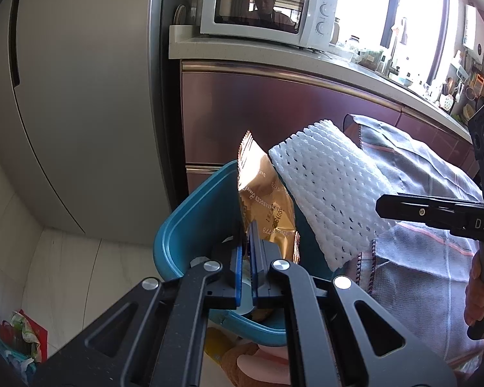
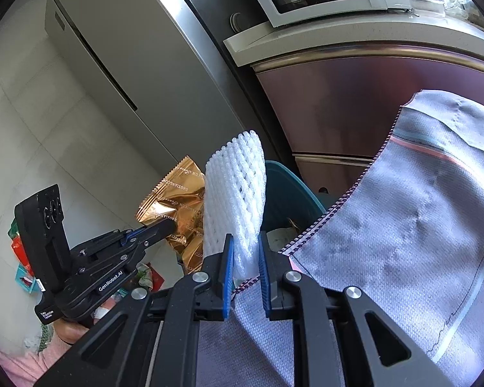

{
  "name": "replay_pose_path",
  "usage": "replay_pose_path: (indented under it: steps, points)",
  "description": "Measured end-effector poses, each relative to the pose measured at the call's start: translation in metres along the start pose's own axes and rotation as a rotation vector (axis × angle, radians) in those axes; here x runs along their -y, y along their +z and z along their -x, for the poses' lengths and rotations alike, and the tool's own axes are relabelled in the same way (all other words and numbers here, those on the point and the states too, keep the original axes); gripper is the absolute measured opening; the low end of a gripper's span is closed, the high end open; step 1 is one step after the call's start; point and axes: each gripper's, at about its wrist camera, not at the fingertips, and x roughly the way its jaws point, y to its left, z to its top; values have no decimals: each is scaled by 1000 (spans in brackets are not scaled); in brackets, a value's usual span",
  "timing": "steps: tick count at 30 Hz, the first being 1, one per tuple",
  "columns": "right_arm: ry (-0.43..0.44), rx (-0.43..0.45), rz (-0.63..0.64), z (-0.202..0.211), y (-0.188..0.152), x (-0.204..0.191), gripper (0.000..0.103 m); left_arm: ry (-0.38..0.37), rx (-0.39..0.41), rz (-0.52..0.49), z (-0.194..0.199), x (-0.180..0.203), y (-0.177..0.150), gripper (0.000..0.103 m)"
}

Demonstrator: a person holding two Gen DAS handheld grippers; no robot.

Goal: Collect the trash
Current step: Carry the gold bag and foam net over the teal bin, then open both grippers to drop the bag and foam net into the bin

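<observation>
1. Pinching the gold foil wrapper (image 1: 267, 206) by its lower end, your left gripper (image 1: 247, 248) has its blue pads all but together on the foil, and the wrapper stands upright over the teal bin (image 1: 190, 222), its serrated top edge above the rim.
2. Your right gripper (image 2: 246, 258) holds the white foam net (image 2: 235, 193) (the mesh fruit sleeve) between its blue pads, which stand a narrow way apart with the foam squeezed between them; the net rises upright, just beside the wrapper and in front of the bin's opening.
3. Inside the bin you can make out some pale scraps, though they are too hidden to name.
4. A grey woven cloth (image 2: 403, 225) with a stitched edge lies draped under and to the right of your right gripper, its edge reaching the bin's near rim.
5. Behind stand a maroon cabinet (image 1: 274, 113) and a steel refrigerator (image 1: 80, 96), with a white microwave (image 1: 267, 6) on the counter above.
6. Colourful packaging (image 1: 22, 338) lies on the floor at lower left.
</observation>
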Motion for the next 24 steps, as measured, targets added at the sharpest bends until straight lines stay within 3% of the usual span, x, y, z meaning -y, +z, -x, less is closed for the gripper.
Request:
replay_pose_path:
  steps: [24]
  points:
    - [-82,-76,37,-47,15,1,19,7,-64,-4,-33,1,-5,5]
